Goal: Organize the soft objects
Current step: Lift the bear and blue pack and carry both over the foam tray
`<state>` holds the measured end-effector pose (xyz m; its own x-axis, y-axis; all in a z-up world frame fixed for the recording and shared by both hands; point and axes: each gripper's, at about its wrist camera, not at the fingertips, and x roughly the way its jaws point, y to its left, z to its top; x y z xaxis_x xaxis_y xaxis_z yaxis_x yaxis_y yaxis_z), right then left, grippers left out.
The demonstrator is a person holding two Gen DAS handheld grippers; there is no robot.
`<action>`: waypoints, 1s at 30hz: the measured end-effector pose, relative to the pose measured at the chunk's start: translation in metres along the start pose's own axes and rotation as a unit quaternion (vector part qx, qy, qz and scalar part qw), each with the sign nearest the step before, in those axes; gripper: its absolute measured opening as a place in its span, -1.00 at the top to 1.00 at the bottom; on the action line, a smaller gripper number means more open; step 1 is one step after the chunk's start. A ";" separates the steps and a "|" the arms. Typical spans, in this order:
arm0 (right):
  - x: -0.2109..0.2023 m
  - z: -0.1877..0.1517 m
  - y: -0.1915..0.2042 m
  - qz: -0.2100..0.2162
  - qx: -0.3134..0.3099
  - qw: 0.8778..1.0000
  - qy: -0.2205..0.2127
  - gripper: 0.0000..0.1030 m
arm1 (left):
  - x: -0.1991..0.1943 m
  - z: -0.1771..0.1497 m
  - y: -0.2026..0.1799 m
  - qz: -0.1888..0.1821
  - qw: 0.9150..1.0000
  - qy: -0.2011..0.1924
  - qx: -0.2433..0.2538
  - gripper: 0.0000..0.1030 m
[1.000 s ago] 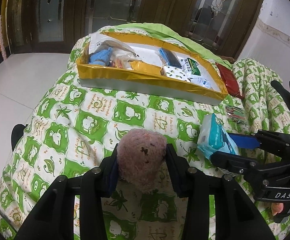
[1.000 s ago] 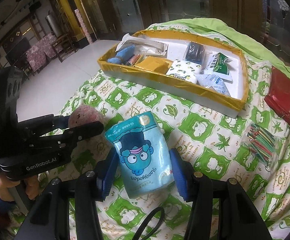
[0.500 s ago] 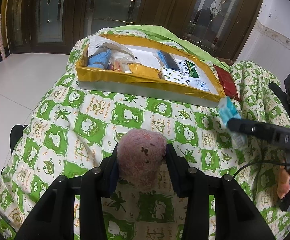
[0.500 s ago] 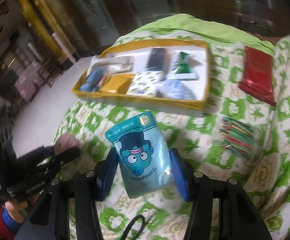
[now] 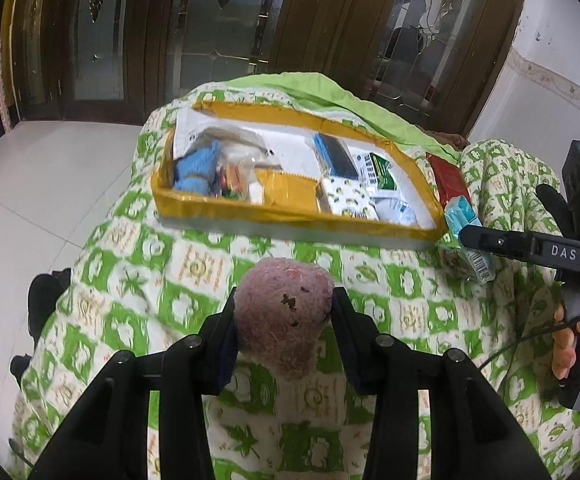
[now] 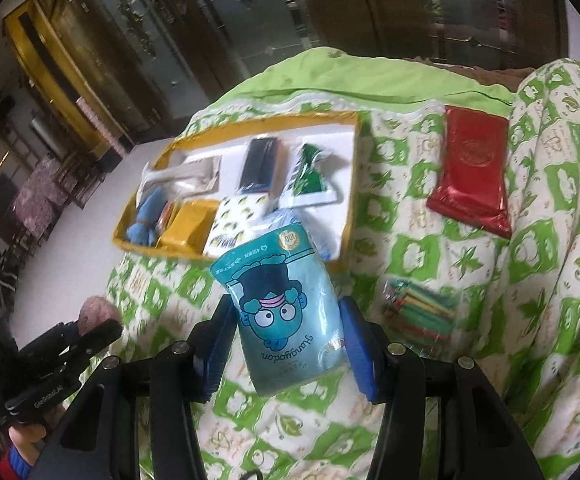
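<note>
My left gripper (image 5: 283,312) is shut on a fuzzy pink ball (image 5: 283,316) and holds it above the green-patterned quilt, short of the yellow-rimmed tray (image 5: 290,216). My right gripper (image 6: 285,320) is shut on a teal tissue pack with a cartoon face (image 6: 285,312), held in the air near the tray's (image 6: 350,184) near right corner. In the left wrist view the right gripper (image 5: 470,240) and the tissue pack (image 5: 464,216) show at the tray's right end. In the right wrist view the left gripper (image 6: 97,328) with the pink ball (image 6: 97,314) is at lower left.
The tray holds several items: a blue cloth (image 5: 199,164), a yellow packet (image 5: 290,192), a patterned tissue pack (image 5: 350,200), a green-white sachet (image 6: 310,178). A red pouch (image 6: 472,170) and a bag of coloured sticks (image 6: 422,312) lie on the quilt (image 6: 550,220), right of the tray. Floor lies beyond the left edge.
My right gripper has lifted the tissue pack off the quilt and carried it up toward the tray's right end. My left gripper with the pink ball has moved closer to the tray.
</note>
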<state>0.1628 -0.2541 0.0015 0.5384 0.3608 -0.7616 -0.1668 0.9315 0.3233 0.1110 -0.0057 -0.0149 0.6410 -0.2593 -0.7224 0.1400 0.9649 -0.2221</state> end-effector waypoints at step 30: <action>0.088 0.095 -0.012 0.014 0.040 0.991 0.129 -0.09 | 0.050 0.096 -0.019 0.012 0.997 0.023 0.066 0.19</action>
<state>0.2902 -0.2379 -0.0160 0.3037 0.3964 -0.8664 -0.1065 0.9178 0.3825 0.2132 -0.0327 0.0161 0.6111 -0.2346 -0.7560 0.2255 0.9671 -0.1178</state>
